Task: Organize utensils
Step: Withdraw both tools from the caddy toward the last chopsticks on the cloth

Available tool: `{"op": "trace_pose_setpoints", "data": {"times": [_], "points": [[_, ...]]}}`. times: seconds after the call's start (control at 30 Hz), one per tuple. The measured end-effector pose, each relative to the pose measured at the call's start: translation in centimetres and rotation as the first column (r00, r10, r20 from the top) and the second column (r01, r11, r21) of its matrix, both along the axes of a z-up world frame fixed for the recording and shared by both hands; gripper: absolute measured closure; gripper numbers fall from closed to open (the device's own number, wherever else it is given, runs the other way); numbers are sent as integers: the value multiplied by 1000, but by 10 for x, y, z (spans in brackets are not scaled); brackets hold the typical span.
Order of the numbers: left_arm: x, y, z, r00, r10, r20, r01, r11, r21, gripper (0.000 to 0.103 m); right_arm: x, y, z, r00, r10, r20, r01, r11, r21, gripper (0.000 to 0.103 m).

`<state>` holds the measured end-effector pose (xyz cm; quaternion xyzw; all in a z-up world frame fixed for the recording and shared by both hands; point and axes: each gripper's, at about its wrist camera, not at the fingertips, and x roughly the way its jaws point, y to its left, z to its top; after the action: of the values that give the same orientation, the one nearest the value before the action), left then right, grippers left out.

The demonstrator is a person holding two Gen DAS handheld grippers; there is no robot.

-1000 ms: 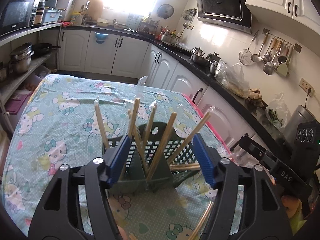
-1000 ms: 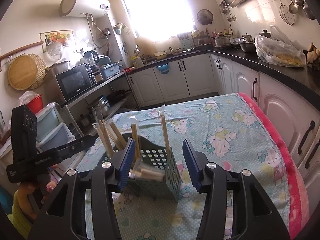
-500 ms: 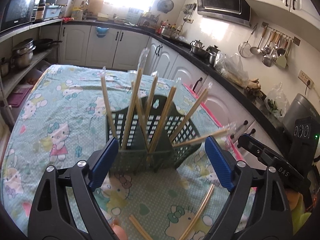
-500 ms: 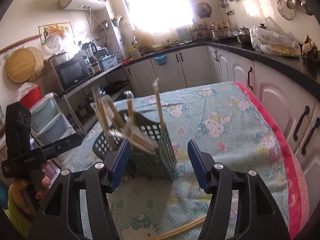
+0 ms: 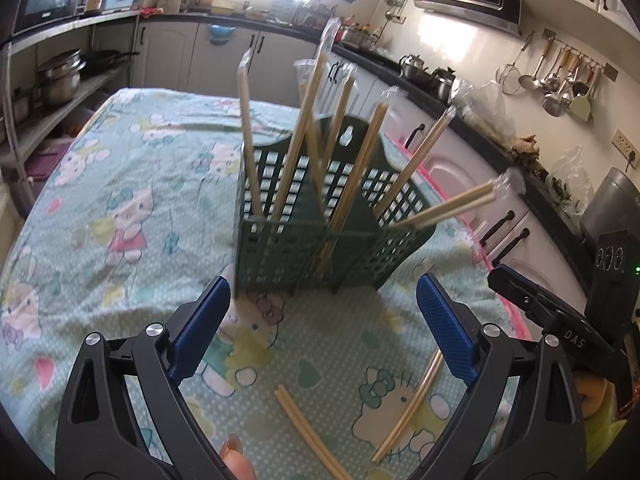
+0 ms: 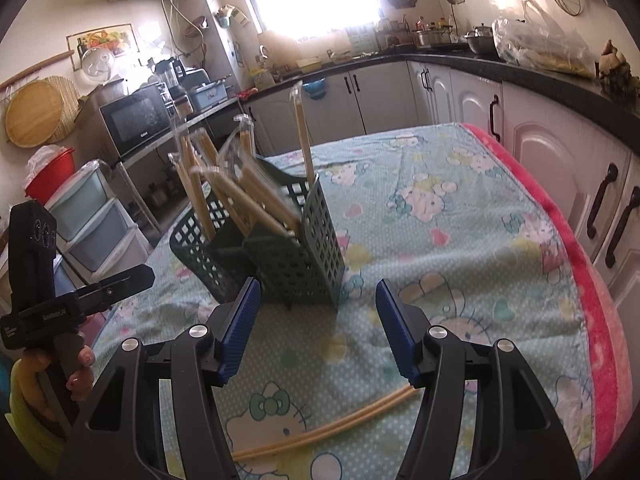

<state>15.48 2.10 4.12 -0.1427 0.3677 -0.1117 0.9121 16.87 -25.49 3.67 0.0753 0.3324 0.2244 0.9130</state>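
Hovering over the worktop (image 5: 100,208), the left hand-held gripper (image 5: 322,322) is standing wide open with nothing between its pads; its jaws have just been opening further, and the green basket (image 5: 304,236) is sitting just beyond the fingertips, not touched. The right hand-held gripper (image 6: 318,322) is open about halfway and also empty, its jaws having just been widening too, with the basket (image 6: 296,256) just ahead and slightly to its left.

Wrapped chopstick pairs (image 5: 296,148) are already standing tilted in the basket's compartments, fanning outward, one pair leaning far over toward the cabinets. Loose pairs are still lying flat on the cloth on the near side of the basket, toward the person. In the left view one loose pair (image 5: 304,424) is lying below and between the fingers, its long axis running diagonally away from the basket; a second pair (image 5: 412,404) is lying near the right finger, pointing roughly toward the basket. In the right view a loose pair (image 6: 332,428) is lying crosswise beneath the fingers, nearly at right angles to the gripper's line.

Judging by this, the loose pairs are the next things to collect, and both hands are about equally near; the crosswise pair under the right gripper looks the easier one to pinch.
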Motion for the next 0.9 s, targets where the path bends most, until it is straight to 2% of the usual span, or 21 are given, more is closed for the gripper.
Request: {"op": "trace_pose_setpoints", "data": {"times": [0.43, 0.9], "points": [[-11, -3, -47, 992, -3, -128, 0, 1000, -28, 17, -13, -3, -33, 997, 2, -84, -3, 1000, -15, 45], [-21, -7, -83, 973, -11, -232, 4, 1000, -29, 17, -19, -36, -68, 983, -66, -174, 62, 998, -24, 44]]}}
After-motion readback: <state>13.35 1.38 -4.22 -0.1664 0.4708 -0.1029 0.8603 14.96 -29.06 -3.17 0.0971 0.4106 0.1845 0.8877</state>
